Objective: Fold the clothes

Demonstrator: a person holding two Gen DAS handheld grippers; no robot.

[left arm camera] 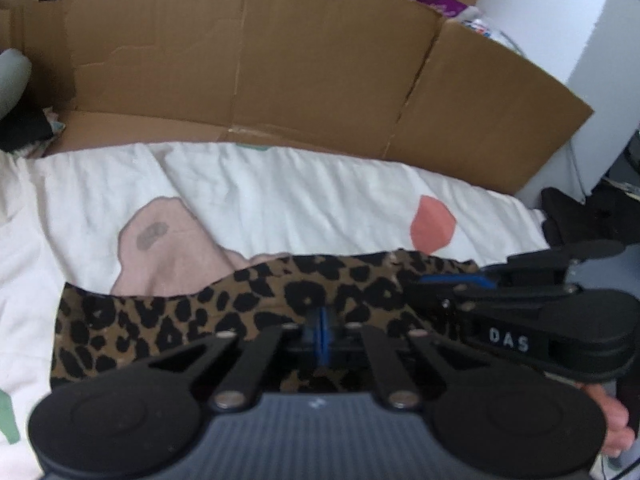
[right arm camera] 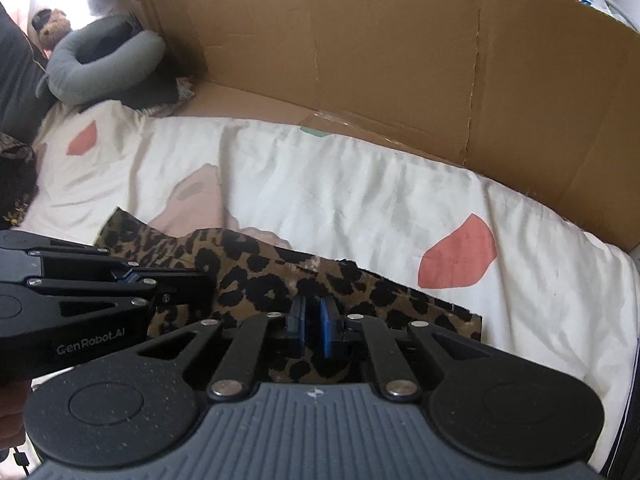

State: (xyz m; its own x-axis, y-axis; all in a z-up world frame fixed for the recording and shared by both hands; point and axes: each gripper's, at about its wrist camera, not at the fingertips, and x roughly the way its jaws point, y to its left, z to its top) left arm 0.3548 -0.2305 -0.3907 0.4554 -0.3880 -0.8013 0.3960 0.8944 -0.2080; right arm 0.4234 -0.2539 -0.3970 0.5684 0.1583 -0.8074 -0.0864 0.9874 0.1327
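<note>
A leopard-print garment (left arm camera: 168, 316) lies folded in a long strip on a white bed sheet (left arm camera: 280, 196); it also shows in the right wrist view (right arm camera: 256, 276). My left gripper (left arm camera: 321, 330) is low over the garment with its blue pads pressed together; whether cloth is pinched between them is hidden. My right gripper (right arm camera: 311, 322) is over the garment's right part, its pads a narrow gap apart with nothing seen between them. Each gripper shows in the other's view, the right one (left arm camera: 452, 280) and the left one (right arm camera: 128, 276).
An opened cardboard box (left arm camera: 260, 64) stands as a wall along the far side of the bed. A grey neck pillow (right arm camera: 108, 64) and a plush toy (right arm camera: 54, 28) lie at the far left. Dark clothing (left arm camera: 576, 212) sits off the bed's right edge.
</note>
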